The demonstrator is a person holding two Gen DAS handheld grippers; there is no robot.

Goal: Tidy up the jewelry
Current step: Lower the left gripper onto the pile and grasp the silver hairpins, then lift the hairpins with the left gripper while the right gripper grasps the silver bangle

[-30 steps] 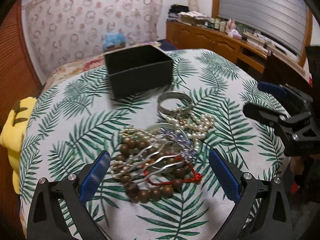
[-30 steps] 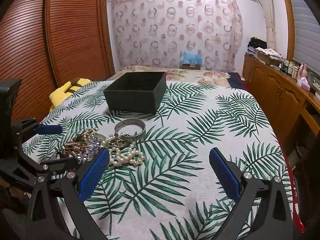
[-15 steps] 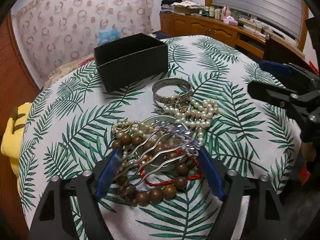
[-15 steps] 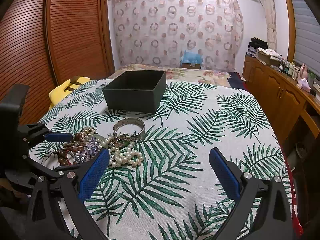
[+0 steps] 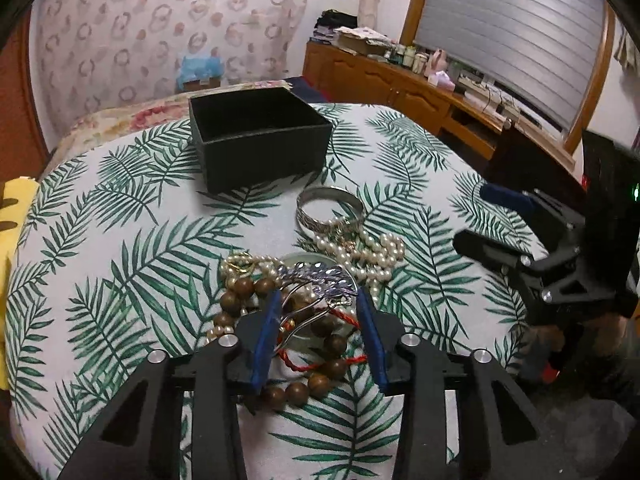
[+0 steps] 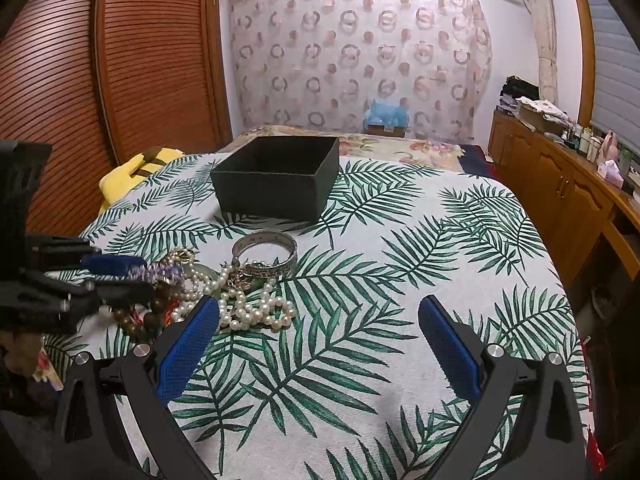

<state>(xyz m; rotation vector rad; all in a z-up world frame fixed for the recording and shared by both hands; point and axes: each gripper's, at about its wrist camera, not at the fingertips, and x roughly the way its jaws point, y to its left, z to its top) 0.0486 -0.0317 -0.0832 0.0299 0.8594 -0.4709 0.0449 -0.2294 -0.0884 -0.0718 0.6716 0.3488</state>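
Your left hand-held gripper (image 5: 318,320) is down in the jewelry pile (image 5: 304,288), its blue pads (image 5: 266,336) drawn in narrow around the silver hair comb (image 5: 320,284), whose prongs run between them over the wooden bead bracelet (image 5: 296,384) and its red cord (image 5: 320,360). I cannot tell whether the pads already bear on the metal. Close only on the comb's prongs, and make sure the cord and beads sit outside the pads, or the whole tangle is likely to lift with it. Raise slowly and watch the pearl strand (image 5: 360,248) for snagging. The black box (image 5: 260,148) stands open farther back on the bench (image 5: 120,240), beyond the silver bangle (image 5: 330,208). Your right hand-held gripper (image 6: 320,344) hangs wide open over bare cloth beside the pile; you could use it to pin the beads.
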